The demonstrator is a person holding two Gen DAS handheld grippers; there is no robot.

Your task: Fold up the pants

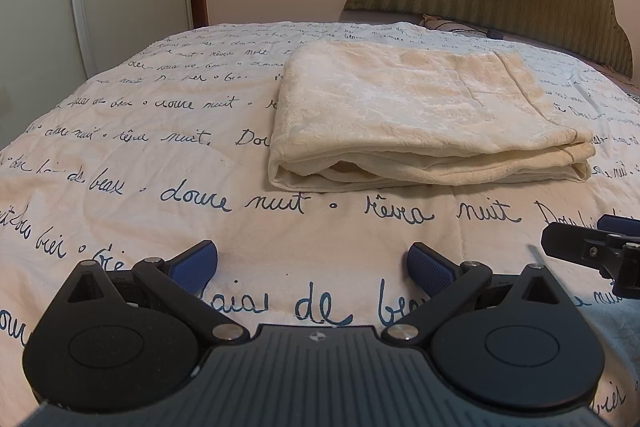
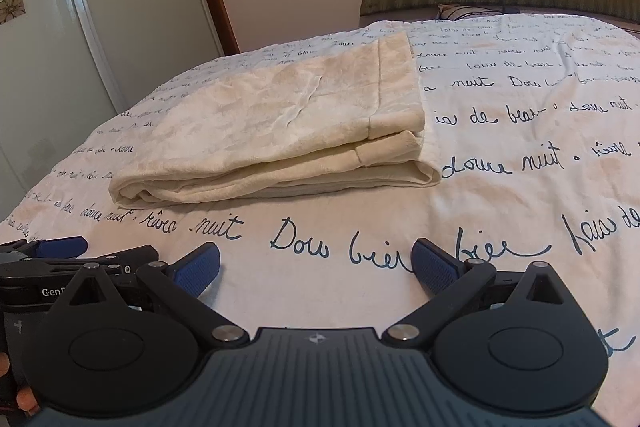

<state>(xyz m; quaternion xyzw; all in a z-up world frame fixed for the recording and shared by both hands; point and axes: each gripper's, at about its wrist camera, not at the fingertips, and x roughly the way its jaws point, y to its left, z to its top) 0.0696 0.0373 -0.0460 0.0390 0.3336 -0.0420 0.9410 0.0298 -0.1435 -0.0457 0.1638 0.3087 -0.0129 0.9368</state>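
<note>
- Left hand-held gripper (image 1: 312, 267) and right hand-held gripper (image 2: 316, 267): jaws spread wide, holding nothing, low over the bed (image 1: 120, 155).
- Pants (image 1: 420, 115): cream, folded into a flat stack, ahead of both grippers, apart from them.
- Handling, judged: soft, light, limp plush; layers may slip. Pinch the stacked near edge (image 2: 280, 183).

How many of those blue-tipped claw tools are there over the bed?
2. The left gripper hovers open above the quilt, nearer than the folded pants; the right gripper is open just beside it, on its right. Neither touches the pants.
</note>
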